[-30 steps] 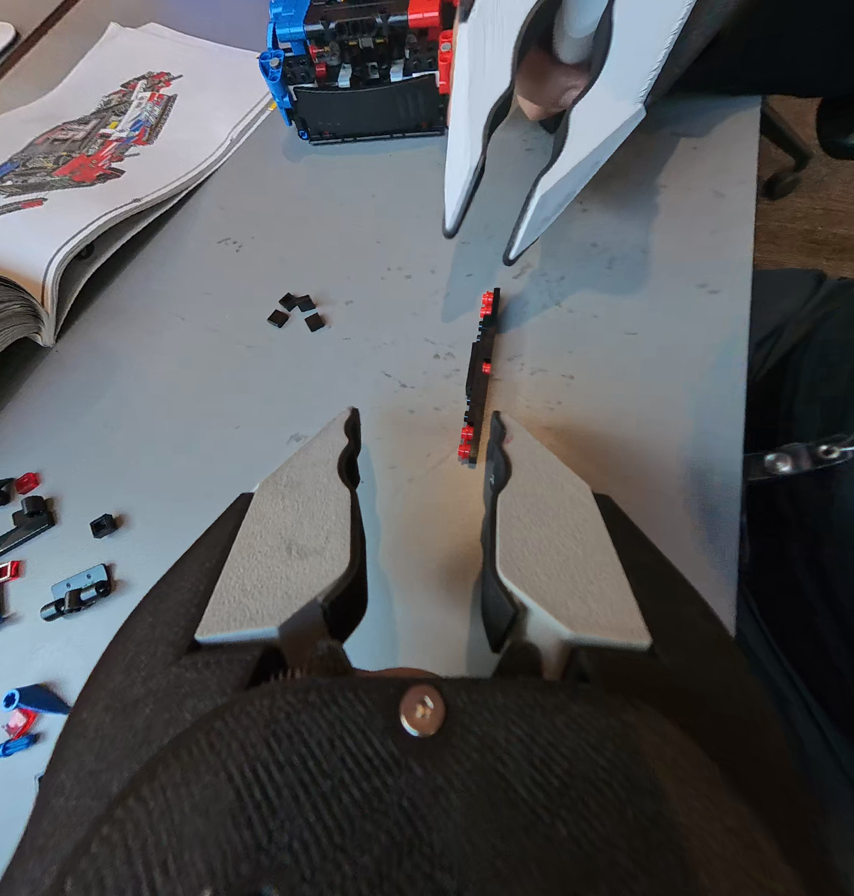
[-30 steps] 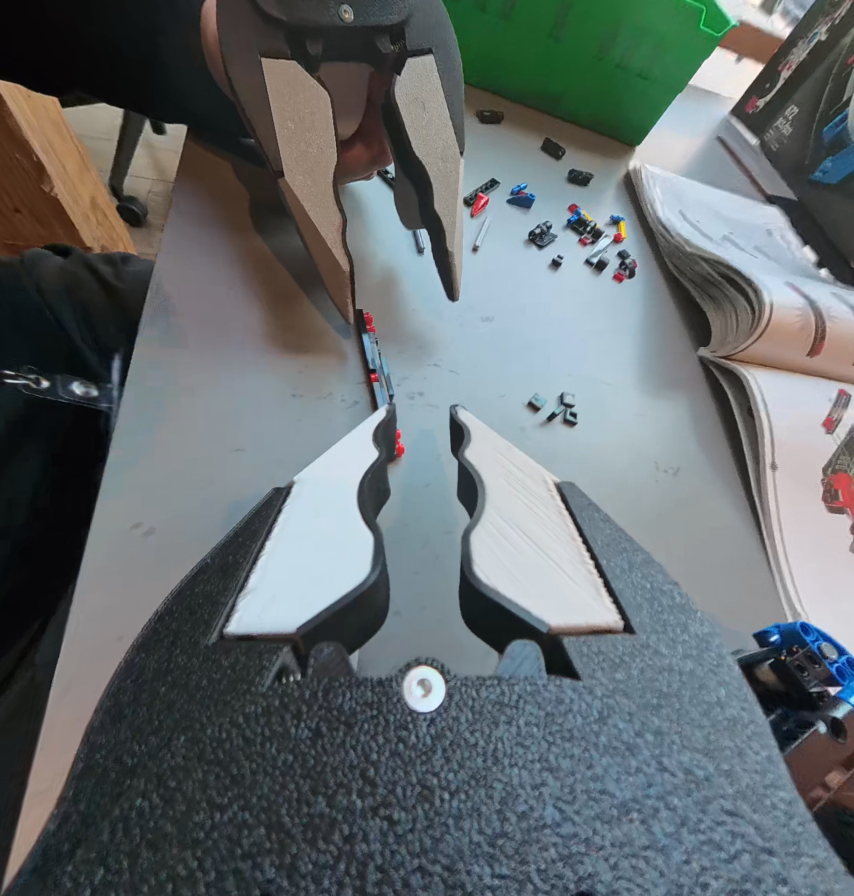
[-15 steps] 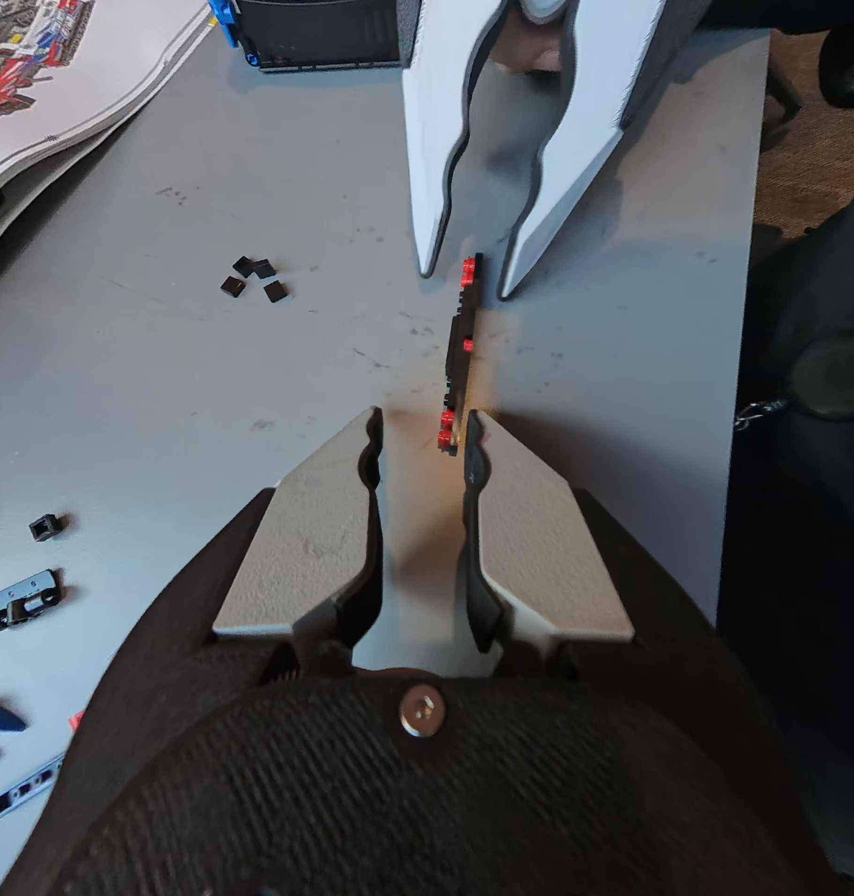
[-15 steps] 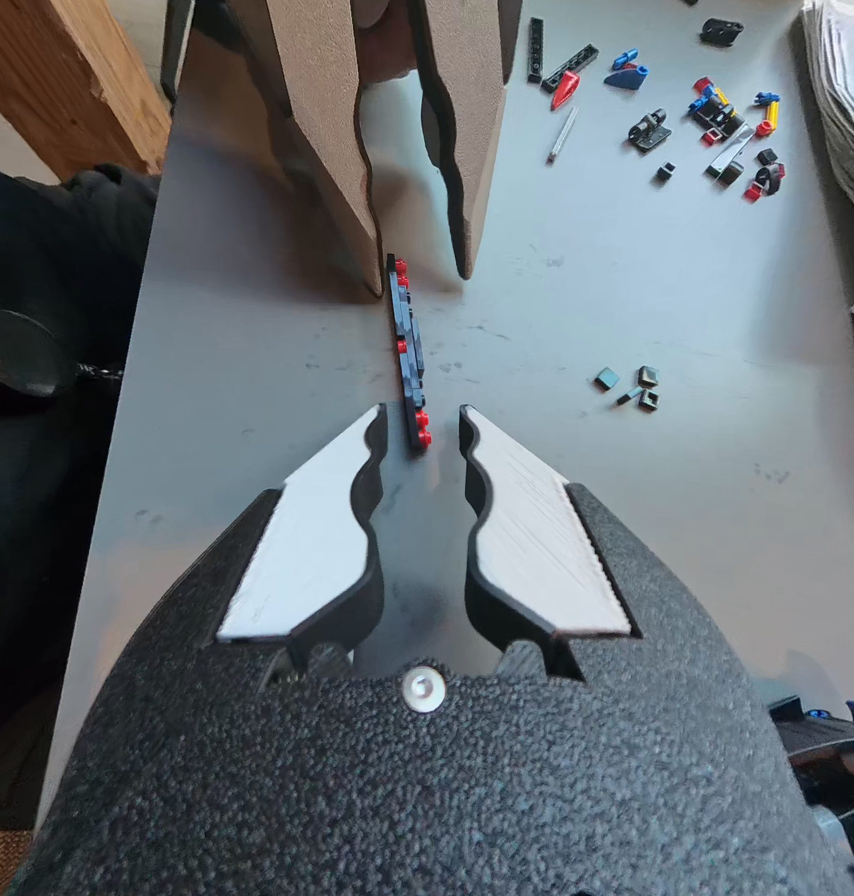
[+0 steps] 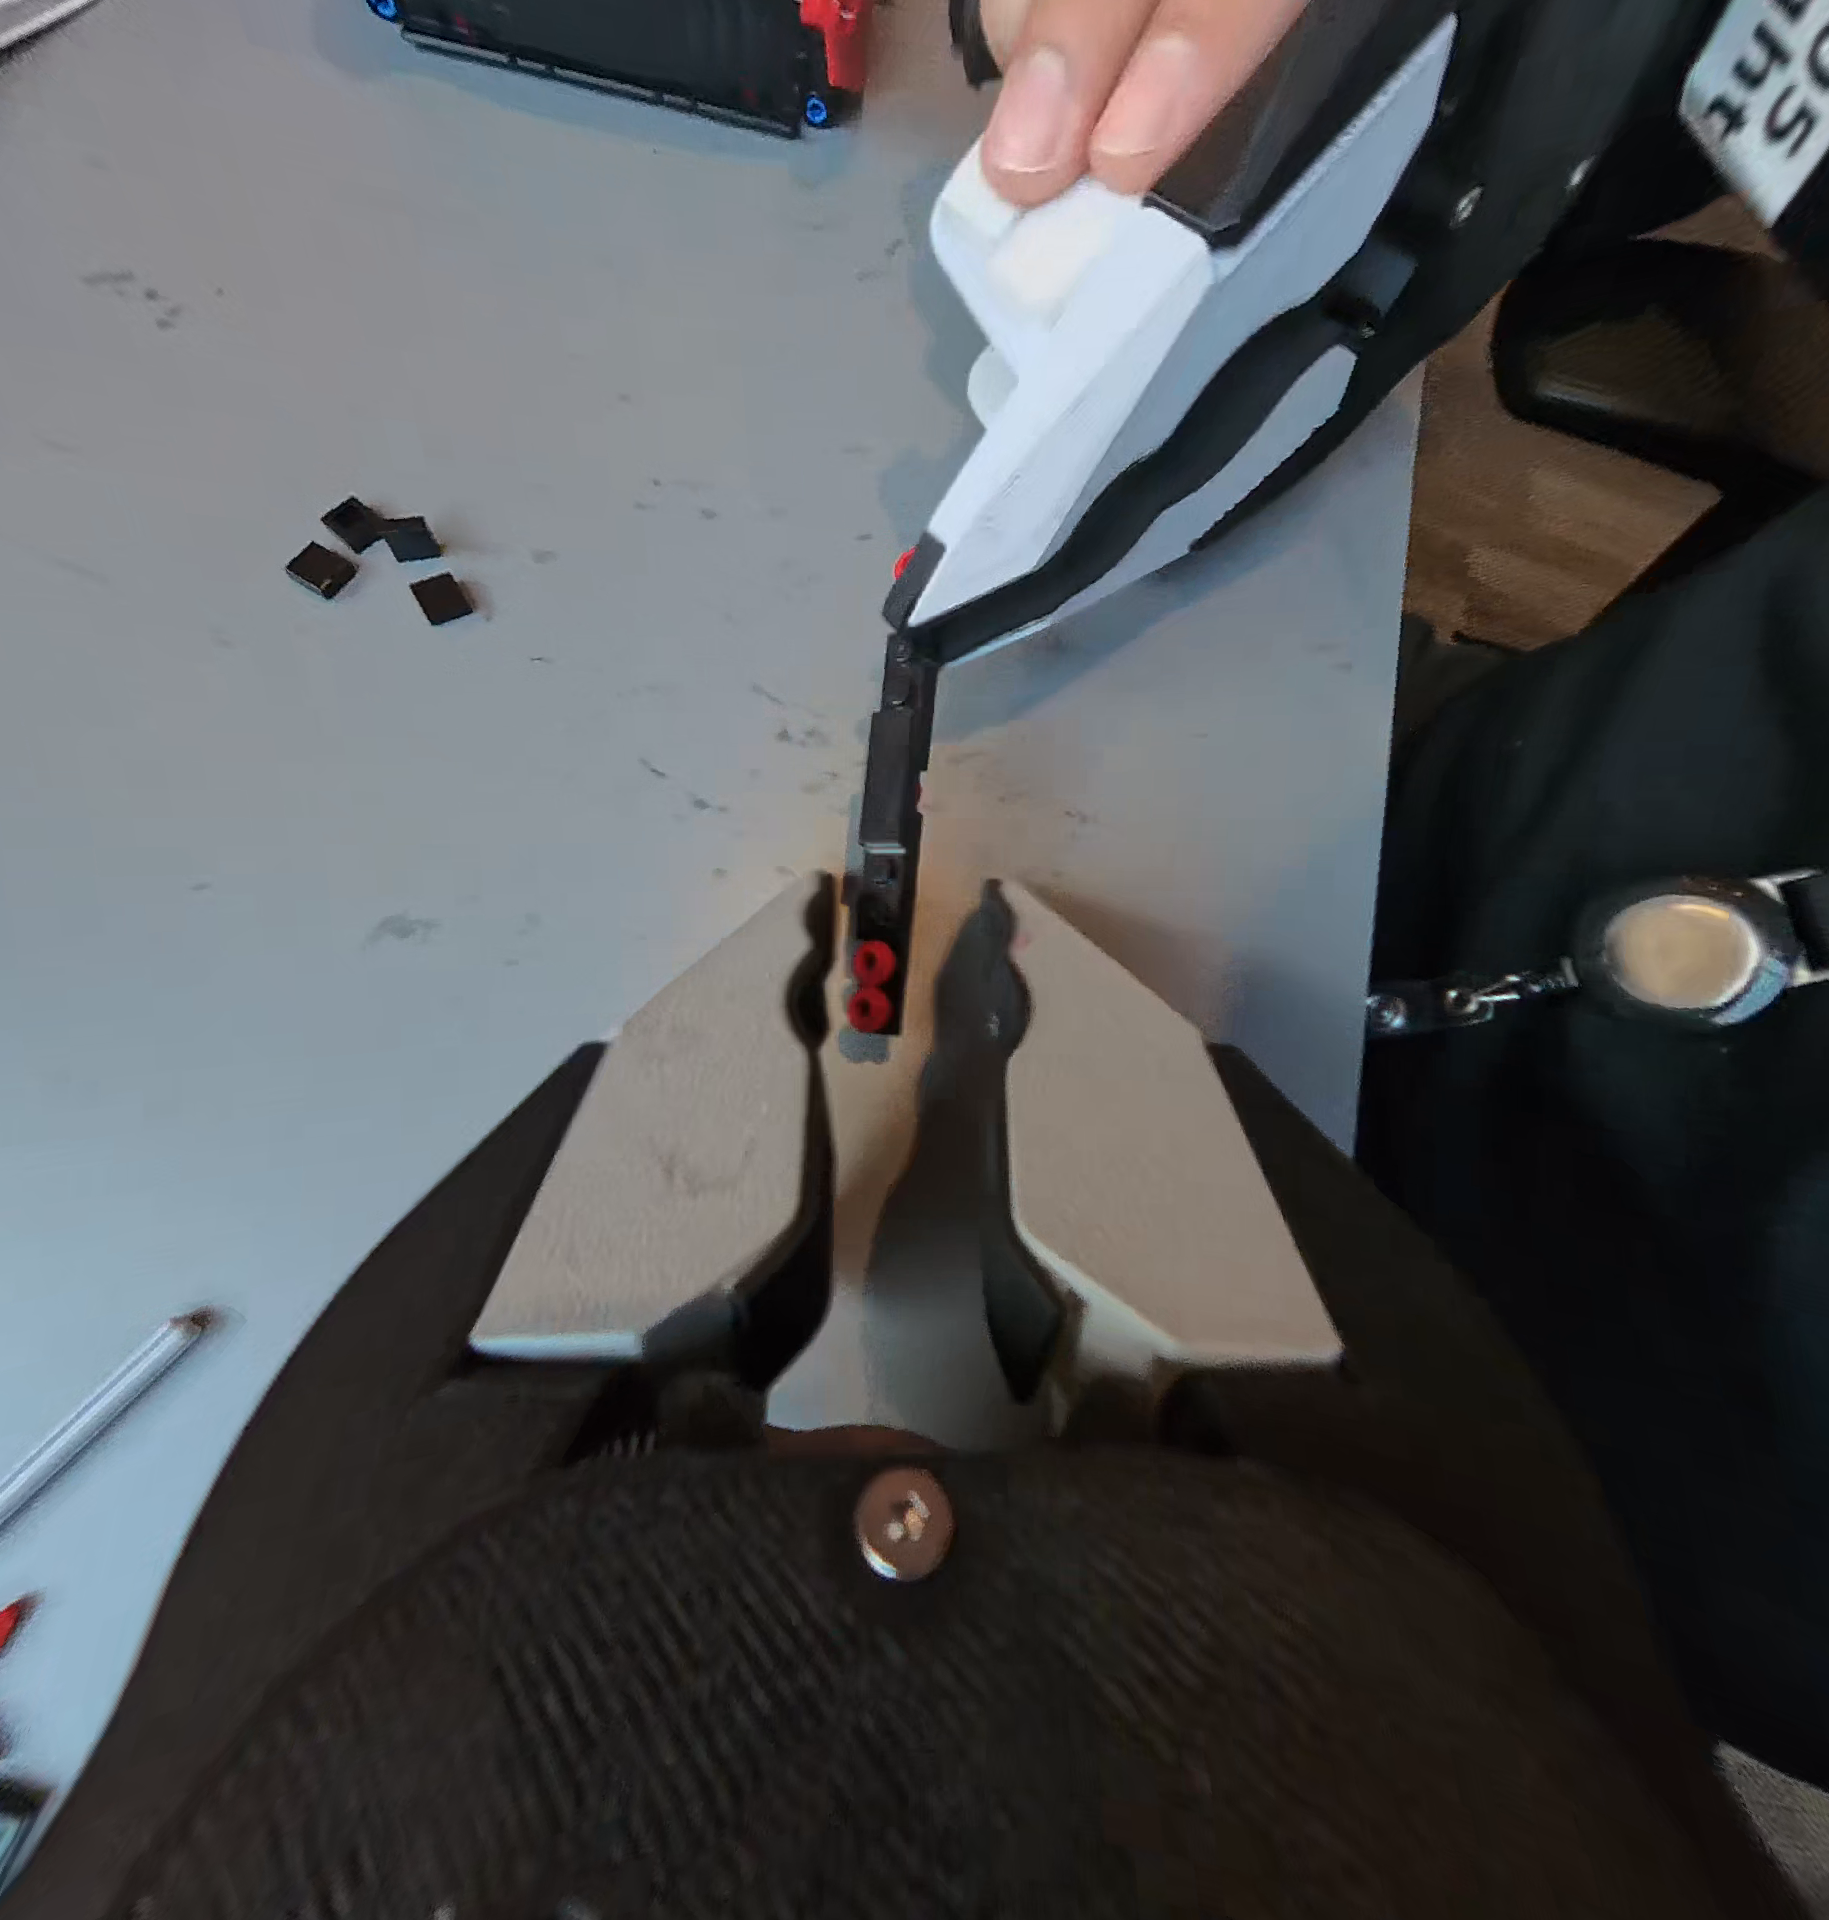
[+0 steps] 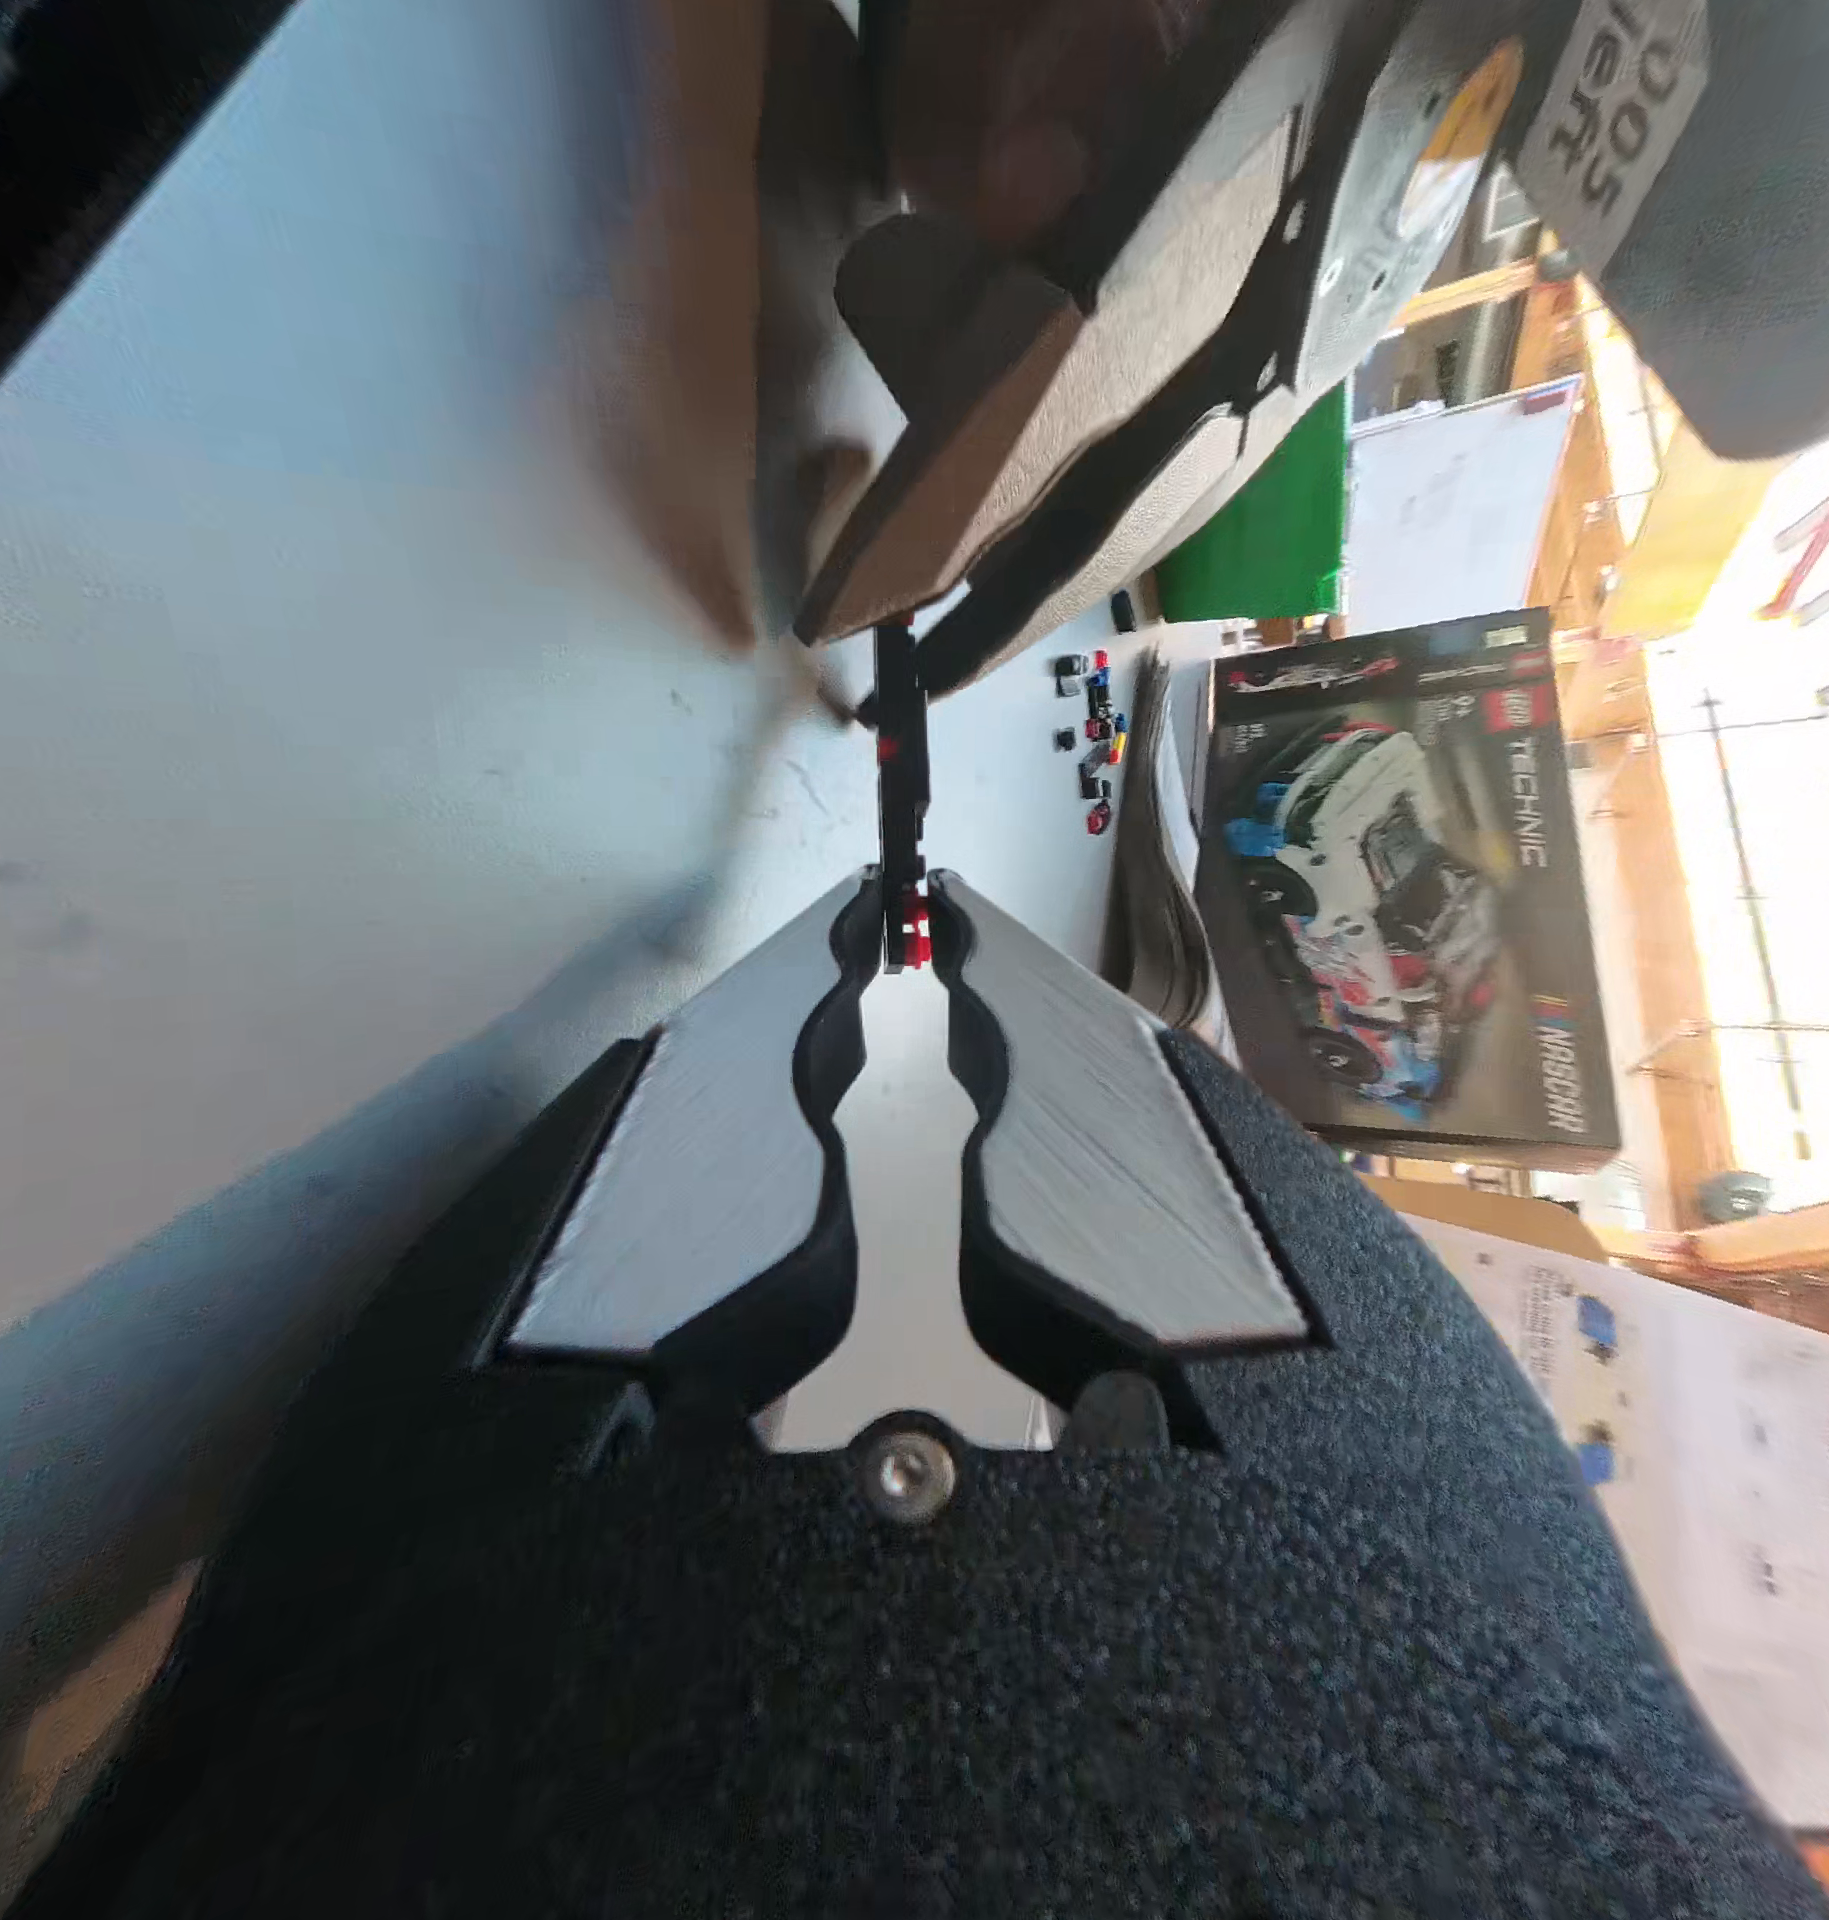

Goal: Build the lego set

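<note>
Half a second ago the black strip with red pins (image 5: pixel 887 831) lay flat on the worktop (image 5: pixel 474 779); now it is raised between the two grippers. The right gripper (image 6: pixel 902 920) has its jaws closed on one end. The left gripper (image 5: pixel 905 935) has its jaws still apart around the other end, one finger beside it. Held by a single thin end, the strip could pivot, slip or flex apart when the left closes off-centre.

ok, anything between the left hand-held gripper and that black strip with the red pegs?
Nothing visible. The strip already sits in the gap of the open left hand-held gripper, near one finger, contact unclear. The right hand-held gripper pinches its far end.
</note>
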